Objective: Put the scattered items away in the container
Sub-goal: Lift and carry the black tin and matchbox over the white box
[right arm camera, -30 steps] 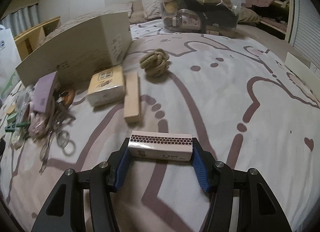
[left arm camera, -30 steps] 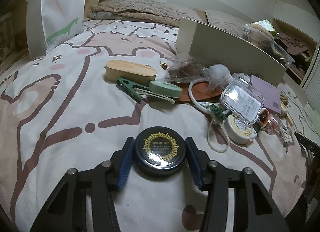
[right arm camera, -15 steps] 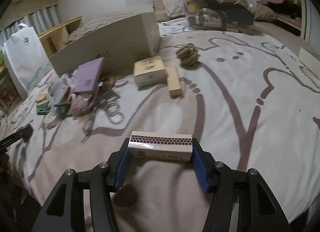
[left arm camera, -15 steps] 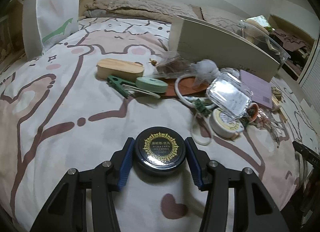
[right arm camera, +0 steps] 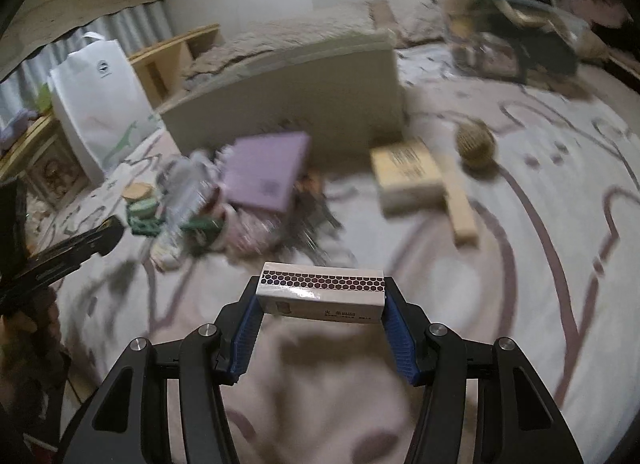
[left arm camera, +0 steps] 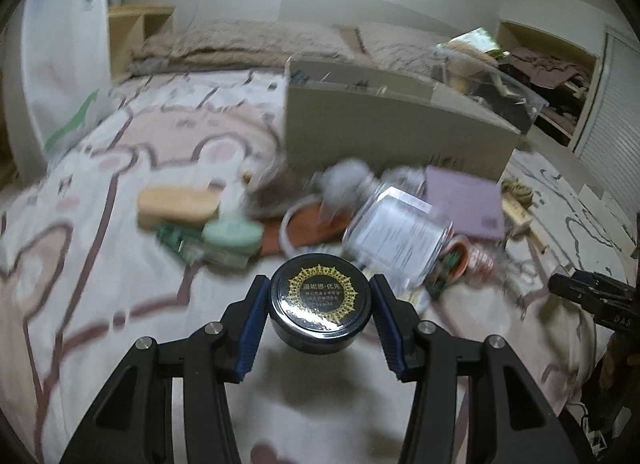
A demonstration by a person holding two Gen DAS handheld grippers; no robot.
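Right now my left gripper is clamped on the round black tin, my right gripper on the matchbox — both held above the bedspread, short of the cardboard box — clutter blurred

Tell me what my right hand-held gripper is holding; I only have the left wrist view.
Observer: The right hand-held gripper is shut on a matchbox, held by its ends.
Operator: Report what lies right of the beige carton.
Observer: A rope ball on the bedspread, clear of the carton.
Operator: Report anything nearer.
Observer: A tan box touching a wooden block.
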